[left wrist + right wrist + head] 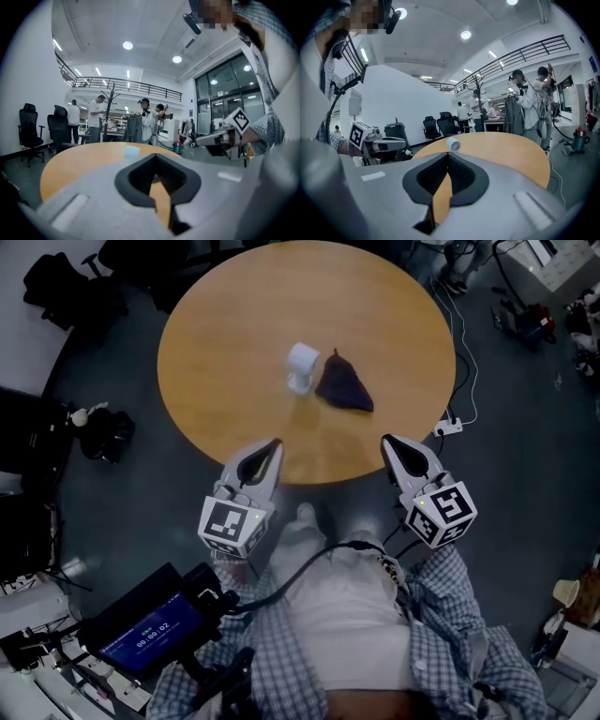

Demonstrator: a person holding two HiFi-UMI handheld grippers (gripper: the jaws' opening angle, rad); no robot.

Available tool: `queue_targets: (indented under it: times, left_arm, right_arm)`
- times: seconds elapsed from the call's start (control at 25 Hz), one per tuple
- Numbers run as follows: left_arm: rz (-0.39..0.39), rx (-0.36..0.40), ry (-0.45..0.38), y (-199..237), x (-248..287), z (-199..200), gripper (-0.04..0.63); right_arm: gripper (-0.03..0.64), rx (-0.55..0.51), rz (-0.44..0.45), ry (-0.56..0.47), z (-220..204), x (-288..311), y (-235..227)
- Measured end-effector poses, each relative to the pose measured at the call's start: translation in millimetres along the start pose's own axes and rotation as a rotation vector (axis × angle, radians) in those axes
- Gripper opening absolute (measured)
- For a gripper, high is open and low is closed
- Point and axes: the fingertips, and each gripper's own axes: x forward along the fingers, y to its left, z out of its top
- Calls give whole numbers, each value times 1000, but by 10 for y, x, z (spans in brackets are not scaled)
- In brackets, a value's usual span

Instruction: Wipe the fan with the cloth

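A round, light-brown wooden tabletop (225, 352) fills the far half of the head view. Near its middle stands a small white fan (302, 367), and a dark purple crumpled cloth (345, 385) lies just to the right of it, touching or almost touching its base. In the right gripper view the fan (453, 145) shows just above the jaw tips, with its round grille facing the camera.

The left gripper (273, 446) is at the near edge of the tabletop, left of the person's body, with its tips over the rim. Its jaws are closed together with nothing between them; in its own view (155, 158) only the wood of the tabletop shows through the dark padded notch. The right gripper (388, 443) is at the same near edge, to the right, also closed tight and empty (447, 154). Both are well apart from the fan and the cloth.

The person wears a checked shirt (441, 634). A dark device with a lit blue screen (150, 626) sits at the near left. On the grey floor to the right of the tabletop lies a white power strip (448, 427). Beyond the tabletop, several people stand among black office chairs (28, 129).
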Motion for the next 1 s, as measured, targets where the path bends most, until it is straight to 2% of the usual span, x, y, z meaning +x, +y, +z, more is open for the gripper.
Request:
queue_targets:
  times: [0.16, 0.32, 0.6, 0.68, 0.8, 1.0]
  left_arm:
    - [17, 2, 18, 164, 283, -104, 2]
    - [33, 33, 40, 309, 624, -307, 1]
    - [73, 80, 187, 639, 1330, -854, 200]
    - [100, 85, 232, 759, 1498, -1040, 233]
    - [130, 85, 252, 855, 1689, -1148, 250]
    - [154, 84, 264, 954, 1970, -1264, 239]
  right_arm:
    - [3, 26, -12, 43, -100, 109, -86]
    - [3, 49, 11, 86, -170, 266, -229]
    - [3, 55, 66, 123, -189, 580, -418]
    - [3, 53, 77, 140, -226, 648, -484]
    - [3, 57, 80, 168, -284, 698, -618]
    - [3, 56, 89, 199, -405, 788, -781]
